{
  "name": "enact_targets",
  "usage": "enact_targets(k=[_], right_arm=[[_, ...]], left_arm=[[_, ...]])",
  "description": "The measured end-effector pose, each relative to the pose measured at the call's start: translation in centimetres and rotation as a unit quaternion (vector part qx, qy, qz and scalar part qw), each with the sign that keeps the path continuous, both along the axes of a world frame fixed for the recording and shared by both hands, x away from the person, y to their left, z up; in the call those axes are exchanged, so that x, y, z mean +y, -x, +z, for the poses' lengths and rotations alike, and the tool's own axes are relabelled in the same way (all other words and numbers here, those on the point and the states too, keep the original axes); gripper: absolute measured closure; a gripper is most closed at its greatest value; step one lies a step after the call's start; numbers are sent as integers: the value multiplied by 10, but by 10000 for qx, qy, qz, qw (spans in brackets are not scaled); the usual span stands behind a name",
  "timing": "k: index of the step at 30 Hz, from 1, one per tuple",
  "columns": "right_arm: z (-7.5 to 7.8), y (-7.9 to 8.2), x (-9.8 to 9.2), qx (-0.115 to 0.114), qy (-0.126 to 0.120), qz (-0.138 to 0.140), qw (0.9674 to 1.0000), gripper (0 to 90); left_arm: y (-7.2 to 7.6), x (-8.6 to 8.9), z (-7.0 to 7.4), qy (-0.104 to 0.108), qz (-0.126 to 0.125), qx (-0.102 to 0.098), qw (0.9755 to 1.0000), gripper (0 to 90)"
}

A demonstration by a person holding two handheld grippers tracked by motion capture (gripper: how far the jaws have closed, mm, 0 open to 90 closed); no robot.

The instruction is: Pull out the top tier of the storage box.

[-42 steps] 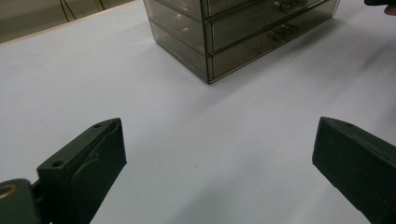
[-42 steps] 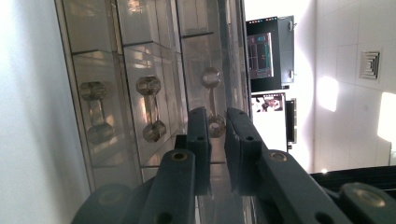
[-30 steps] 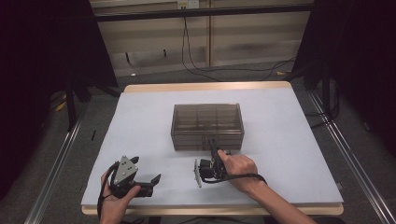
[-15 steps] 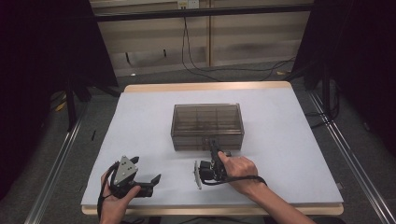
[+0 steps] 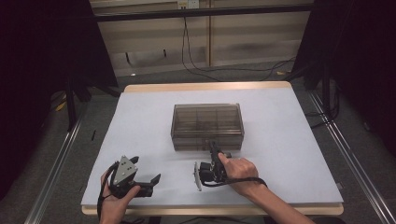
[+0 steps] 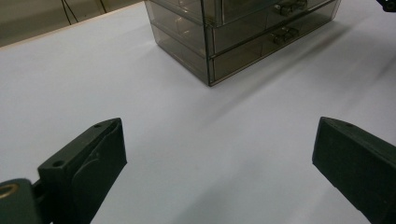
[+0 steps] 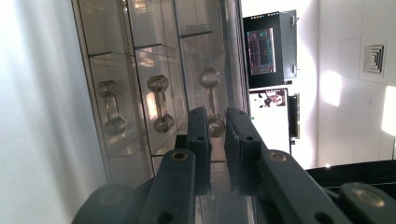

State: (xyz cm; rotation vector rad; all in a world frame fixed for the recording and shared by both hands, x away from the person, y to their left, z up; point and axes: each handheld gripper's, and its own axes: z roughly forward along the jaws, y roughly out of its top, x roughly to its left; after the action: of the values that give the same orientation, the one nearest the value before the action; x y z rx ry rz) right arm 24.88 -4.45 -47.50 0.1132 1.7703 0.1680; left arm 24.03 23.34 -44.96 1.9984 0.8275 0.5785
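A smoky clear drawer box [image 5: 208,123] stands in the middle of the white table [image 5: 289,140]. My right gripper [image 5: 214,148], turned on its side, is at the box's front face. In the right gripper view its jaws [image 7: 218,126] stand nearly together, closed on one clear dumbbell-shaped drawer handle [image 7: 210,88]; two more handles [image 7: 159,100] lie beside it. My left gripper [image 5: 147,169] rests near the front left of the table, open. The left gripper view has it [image 6: 215,154] wide apart over bare table, with the box [image 6: 243,32] farther off.
Metal rails [image 5: 56,163] run along both sides of the table. Cables [image 5: 201,65] hang down behind the far edge. A cable loops from each gripper at the person's hands [image 5: 240,170].
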Motion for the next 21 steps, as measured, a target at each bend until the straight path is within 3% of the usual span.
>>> enact_targets(k=[21], right_arm=[[0, 7, 1, -1, -71, -13, 10000, 811]], left_arm=[[1, 0, 1, 14, -7, -18, 10000, 28]])
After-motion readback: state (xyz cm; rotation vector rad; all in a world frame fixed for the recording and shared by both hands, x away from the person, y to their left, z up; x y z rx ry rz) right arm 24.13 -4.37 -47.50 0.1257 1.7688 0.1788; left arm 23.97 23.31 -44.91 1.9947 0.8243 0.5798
